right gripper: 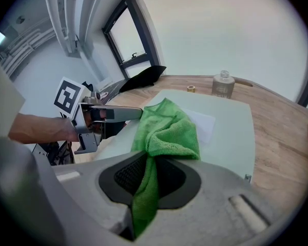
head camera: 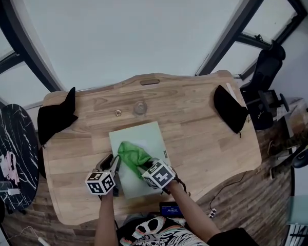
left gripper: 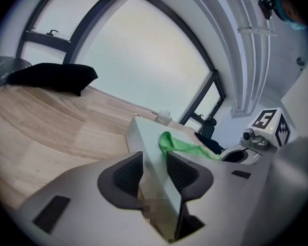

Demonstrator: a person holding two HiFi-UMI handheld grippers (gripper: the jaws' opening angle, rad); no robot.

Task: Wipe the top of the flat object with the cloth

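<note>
My right gripper (right gripper: 150,164) is clamped shut on a fold of the green cloth (right gripper: 167,129). The rest of the cloth lies bunched on the near part of the flat board (right gripper: 228,122). My left gripper (left gripper: 155,169) straddles the board's left edge. The jaws stand fairly wide with the edge filling the gap, and both pads seem to press on it, though the contact is hard to judge from this angle. The pale green board lies flat on the wooden table (head camera: 205,132), near its front edge. Beyond it stand a small clear bottle (right gripper: 223,84) and a little cap (right gripper: 191,88). A black bundle (head camera: 56,118) sits at the left end of the table.
</note>
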